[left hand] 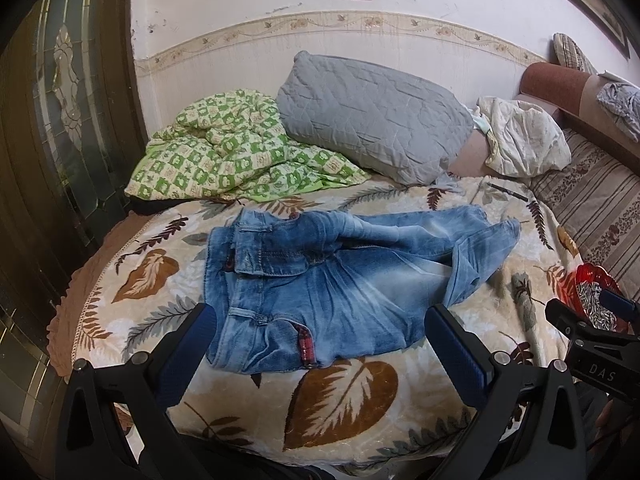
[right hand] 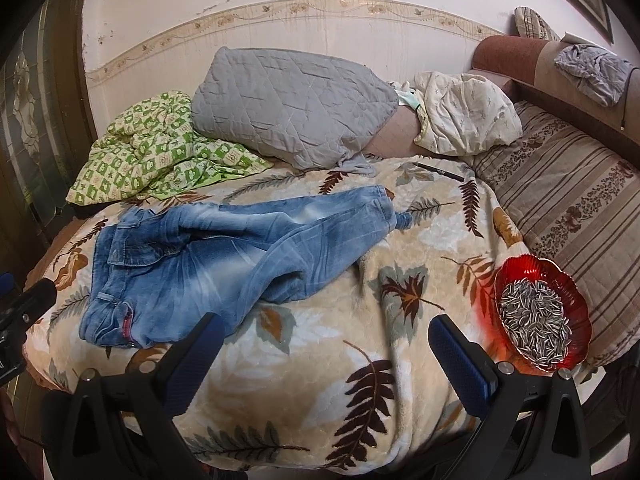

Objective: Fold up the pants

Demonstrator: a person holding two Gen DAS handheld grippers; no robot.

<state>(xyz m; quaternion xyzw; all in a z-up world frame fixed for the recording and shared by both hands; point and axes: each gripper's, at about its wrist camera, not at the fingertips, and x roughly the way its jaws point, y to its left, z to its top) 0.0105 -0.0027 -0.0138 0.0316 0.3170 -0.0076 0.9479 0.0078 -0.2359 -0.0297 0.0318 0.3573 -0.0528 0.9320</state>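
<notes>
Faded blue jeans [left hand: 336, 280] lie crumpled on a leaf-print blanket [left hand: 344, 396], waistband to the left, legs bunched to the right. They also show in the right wrist view [right hand: 224, 264], left of centre. My left gripper [left hand: 320, 320] is open and empty, hovering just in front of the waistband. My right gripper [right hand: 326, 334] is open and empty, above bare blanket [right hand: 320, 380] to the right of the jeans. The right gripper also shows in the left wrist view [left hand: 592, 320] at the right edge.
A red glass bowl of sunflower seeds [right hand: 540, 320] sits on the blanket close to my right gripper. A grey quilted pillow [left hand: 372, 120], a green checked quilt [left hand: 236, 152], a cream bundle [left hand: 524, 140] and a dark pen [left hand: 508, 192] lie behind the jeans. A glass door [left hand: 60, 120] stands left.
</notes>
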